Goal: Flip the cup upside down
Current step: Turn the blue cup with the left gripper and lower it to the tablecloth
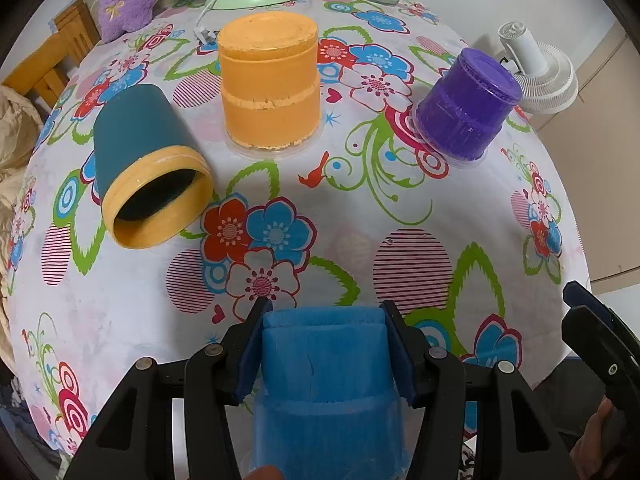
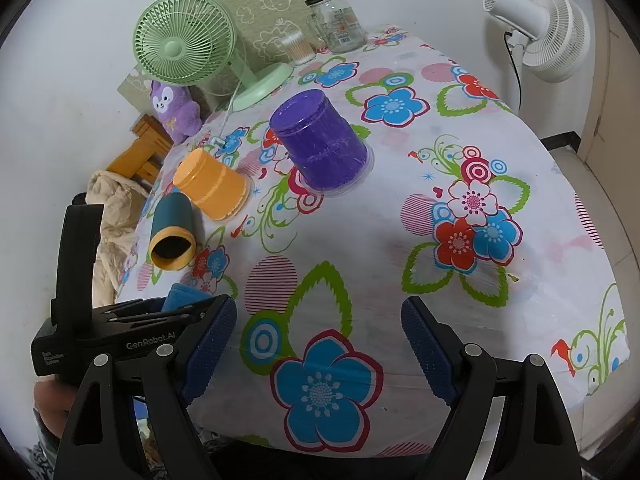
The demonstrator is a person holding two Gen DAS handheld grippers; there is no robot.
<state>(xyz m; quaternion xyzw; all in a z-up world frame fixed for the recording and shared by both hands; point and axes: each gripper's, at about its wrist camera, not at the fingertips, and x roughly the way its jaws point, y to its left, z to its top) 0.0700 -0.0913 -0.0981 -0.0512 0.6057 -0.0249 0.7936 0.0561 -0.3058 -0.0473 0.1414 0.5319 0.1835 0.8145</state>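
Note:
My left gripper [image 1: 326, 312] is shut on a blue cup [image 1: 326, 364], held bottom-up near the table's front edge; a corner of it shows in the right wrist view [image 2: 182, 298]. A teal cup with a yellow rim [image 1: 146, 168] lies on its side at the left, mouth toward me, also in the right wrist view [image 2: 173, 232]. An orange cup [image 1: 270, 80] and a purple cup [image 1: 466, 104] stand upside down on the floral tablecloth [image 1: 360, 208]. My right gripper [image 2: 318, 320] is open and empty above the cloth, to the right of the left gripper [image 2: 120, 332].
A green desk fan [image 2: 188, 40], a purple plush toy [image 2: 174, 110], a glass jar [image 2: 340, 24] and a cotton swab tub [image 2: 298, 48] stand at the table's back. A white floor fan [image 2: 548, 28] stands off the right edge. A wooden stool [image 2: 140, 152] is at the left.

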